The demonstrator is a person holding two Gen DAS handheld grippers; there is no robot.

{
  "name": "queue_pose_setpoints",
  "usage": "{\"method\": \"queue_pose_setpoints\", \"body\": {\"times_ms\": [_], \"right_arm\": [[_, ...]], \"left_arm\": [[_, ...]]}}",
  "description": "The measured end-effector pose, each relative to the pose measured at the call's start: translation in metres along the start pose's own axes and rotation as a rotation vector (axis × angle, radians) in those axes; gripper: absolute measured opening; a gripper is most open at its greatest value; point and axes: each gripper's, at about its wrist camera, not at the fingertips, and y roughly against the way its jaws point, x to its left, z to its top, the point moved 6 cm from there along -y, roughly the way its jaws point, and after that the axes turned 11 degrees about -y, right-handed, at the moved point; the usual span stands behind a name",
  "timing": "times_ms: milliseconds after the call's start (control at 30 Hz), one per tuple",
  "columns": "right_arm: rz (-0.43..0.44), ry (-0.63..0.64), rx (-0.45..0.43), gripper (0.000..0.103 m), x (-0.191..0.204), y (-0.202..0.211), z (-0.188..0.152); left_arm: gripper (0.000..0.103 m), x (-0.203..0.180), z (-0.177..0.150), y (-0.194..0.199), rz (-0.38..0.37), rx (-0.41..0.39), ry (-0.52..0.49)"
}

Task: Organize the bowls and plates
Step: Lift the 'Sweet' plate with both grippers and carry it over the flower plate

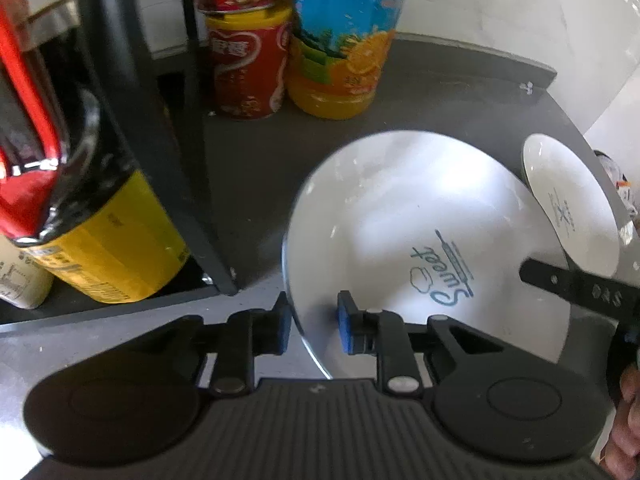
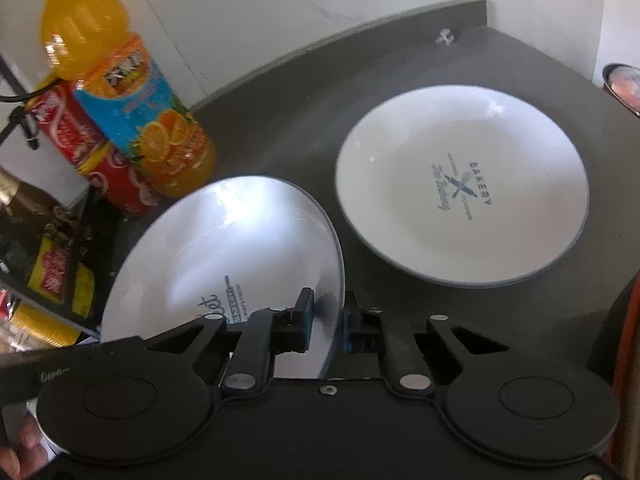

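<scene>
A white plate (image 1: 400,216) (image 2: 224,248) with blue "Sweet" lettering sits on the dark counter (image 2: 304,92). My left gripper (image 1: 314,328) straddles its left rim, one blue pad outside and one on the inner face, and looks shut on it. At the plate's opposite rim my right gripper (image 2: 326,316) is shut on the edge. One black finger (image 1: 568,280) of that gripper shows at the plate's far side in the left wrist view. A second white plate (image 2: 460,184) (image 1: 568,204), printed "Bakery", lies flat to the right, apart from both grippers.
An orange juice bottle (image 1: 344,40) (image 2: 132,92) and stacked red cans (image 1: 248,72) (image 2: 80,132) stand behind the plates. A black rack post (image 1: 192,140) and a yellow-labelled dark bottle (image 1: 100,240) crowd the left. A dark bowl (image 2: 624,88) sits at the far right edge.
</scene>
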Motion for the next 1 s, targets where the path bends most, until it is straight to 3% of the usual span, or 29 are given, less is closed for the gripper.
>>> {"method": "queue_pose_setpoints", "body": {"times_ms": [333,1000], "right_arm": [[0.059,0.022,-0.036,0.009,0.003,0.028,0.002],[0.140,0.029,-0.072,0.009,-0.010,0.082,-0.023]], "left_arm": [[0.018,0.006,-0.009,0.027,-0.008,-0.017,0.072],[0.015,-0.010,-0.043,0.083,0.005,-0.090,0.106]]}}
